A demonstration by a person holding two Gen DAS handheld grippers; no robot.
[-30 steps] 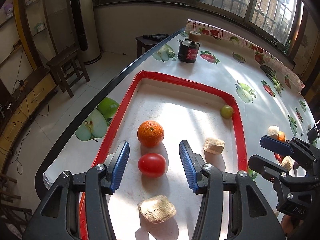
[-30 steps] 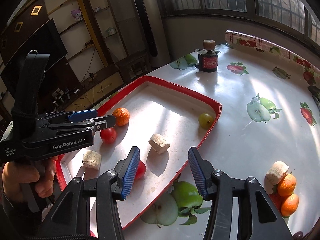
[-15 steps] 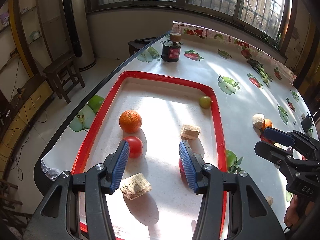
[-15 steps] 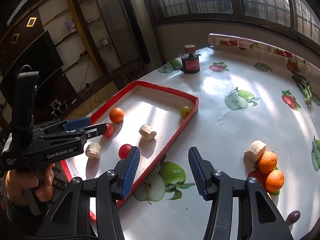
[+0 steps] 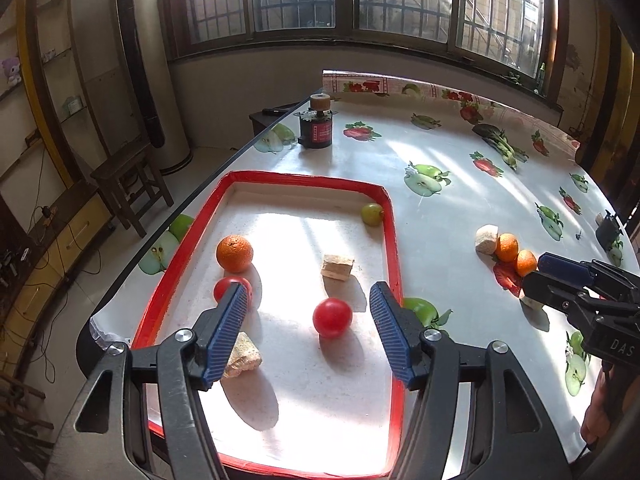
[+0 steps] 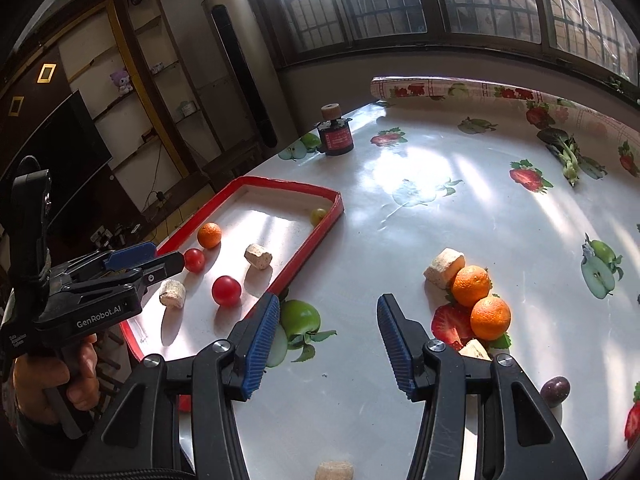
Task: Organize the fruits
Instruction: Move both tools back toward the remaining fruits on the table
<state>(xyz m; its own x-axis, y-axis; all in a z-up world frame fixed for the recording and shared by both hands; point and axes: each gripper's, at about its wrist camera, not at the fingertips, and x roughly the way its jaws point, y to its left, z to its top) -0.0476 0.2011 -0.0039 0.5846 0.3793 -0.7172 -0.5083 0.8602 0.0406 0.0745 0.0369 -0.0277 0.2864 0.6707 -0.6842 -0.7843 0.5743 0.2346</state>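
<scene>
A red-rimmed white tray [image 5: 394, 240] [image 6: 304, 244] holds an orange [image 5: 234, 253], two red tomatoes [image 5: 332, 317] [image 5: 229, 287], a green grape [image 5: 371, 214] and two beige chunks [image 5: 338, 266] [image 5: 242, 356]. On the table to the right lie two oranges [image 6: 472, 285] [image 6: 490, 317], a beige chunk [image 6: 443, 268] and a dark plum [image 6: 555, 390]. My left gripper [image 5: 308, 332] is open and empty above the tray's near part. My right gripper [image 6: 328, 344] is open and empty above the cloth between the tray and the oranges.
A dark jar with a cork lid [image 5: 317, 128] stands at the table's far edge. The tablecloth [image 6: 460, 184] has printed fruit. Another beige chunk [image 6: 334, 471] lies near the front edge. A stool [image 5: 128, 184] and shelves stand left of the table.
Both grippers have pulled back and risen, so more of the table shows. The right gripper has swung right, away from the tray and toward the oranges. Both stayed open.
</scene>
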